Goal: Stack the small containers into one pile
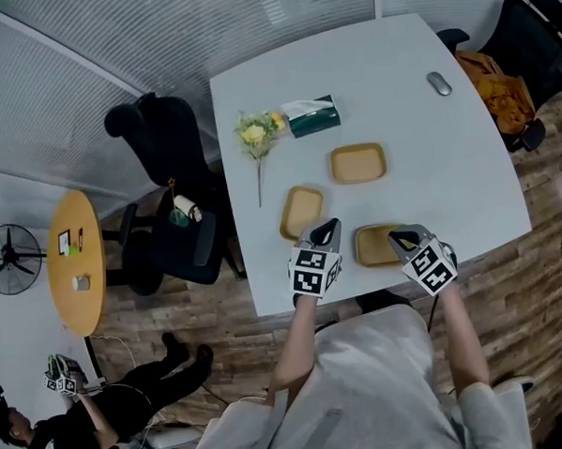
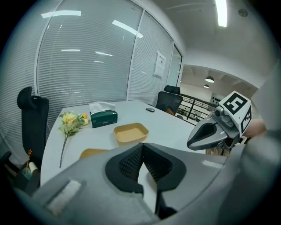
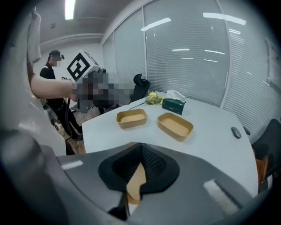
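Your left gripper [image 1: 326,230] and right gripper [image 1: 402,239] are both closed and empty — the right over the nearest tan container [image 1: 372,253]; the middle container [image 1: 302,211] and far container [image 1: 358,163] lie unstacked.

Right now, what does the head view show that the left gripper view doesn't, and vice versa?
Only the head view shows the third tan container nearest the person, the round wooden side table and the fan. Only the left gripper view shows the ceiling light and a sheet on the glass wall. Both show the tissue box, flowers, computer mouse, the far tan container and the middle tan container.
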Demonstrator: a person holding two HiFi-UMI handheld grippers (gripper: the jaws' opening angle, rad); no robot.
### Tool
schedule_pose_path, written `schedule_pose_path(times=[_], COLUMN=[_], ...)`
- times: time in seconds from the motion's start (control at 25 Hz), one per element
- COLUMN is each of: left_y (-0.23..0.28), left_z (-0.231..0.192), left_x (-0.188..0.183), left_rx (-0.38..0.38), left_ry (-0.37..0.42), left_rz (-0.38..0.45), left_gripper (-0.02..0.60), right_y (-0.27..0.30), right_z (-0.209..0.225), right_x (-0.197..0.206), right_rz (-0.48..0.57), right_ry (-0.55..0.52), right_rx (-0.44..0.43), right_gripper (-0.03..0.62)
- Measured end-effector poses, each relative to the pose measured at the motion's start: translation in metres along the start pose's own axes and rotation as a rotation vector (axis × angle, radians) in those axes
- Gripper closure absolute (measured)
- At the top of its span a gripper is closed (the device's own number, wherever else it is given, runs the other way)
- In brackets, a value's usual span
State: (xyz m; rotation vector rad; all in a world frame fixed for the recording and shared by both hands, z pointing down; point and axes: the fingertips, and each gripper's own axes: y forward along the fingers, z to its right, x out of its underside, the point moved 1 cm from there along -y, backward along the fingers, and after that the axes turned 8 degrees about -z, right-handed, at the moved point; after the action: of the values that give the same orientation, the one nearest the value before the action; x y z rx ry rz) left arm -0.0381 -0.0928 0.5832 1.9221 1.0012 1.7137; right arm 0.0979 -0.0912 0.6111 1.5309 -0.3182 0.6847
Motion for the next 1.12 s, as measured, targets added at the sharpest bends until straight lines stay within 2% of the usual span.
schedule_pose_path(times=[0.32, 0.48, 0.8, 1.12], left_y=[0.012, 0.015, 0.011, 0.002], left_z=[0.012, 0.023, 0.03, 0.032], left_x=[0.04, 0.056, 0.076, 0.088], left_rx=[0.031, 0.055, 0.069, 0.078], left_ry=[-0.008, -0.004, 0.004, 0.003], left_rz=[-0.07, -0.094, -0.105, -0.104], left_gripper=[0.575, 0.575, 0.575, 0.575], right_y=[0.035, 0.043, 0.048, 0.064], right_z=[-0.044, -0.06, -0.078, -0.083], right_x=[0.047, 0.057, 0.077, 0.099], right_rz=[-0.149, -0.185, -0.248, -0.356], right_ry=[-0.141, -0.205, -0.298, -0.43], right_rx=[-0.131, -0.171, -0.22, -0.21], right_gripper=[0.592, 0.585, 0.555, 0.533])
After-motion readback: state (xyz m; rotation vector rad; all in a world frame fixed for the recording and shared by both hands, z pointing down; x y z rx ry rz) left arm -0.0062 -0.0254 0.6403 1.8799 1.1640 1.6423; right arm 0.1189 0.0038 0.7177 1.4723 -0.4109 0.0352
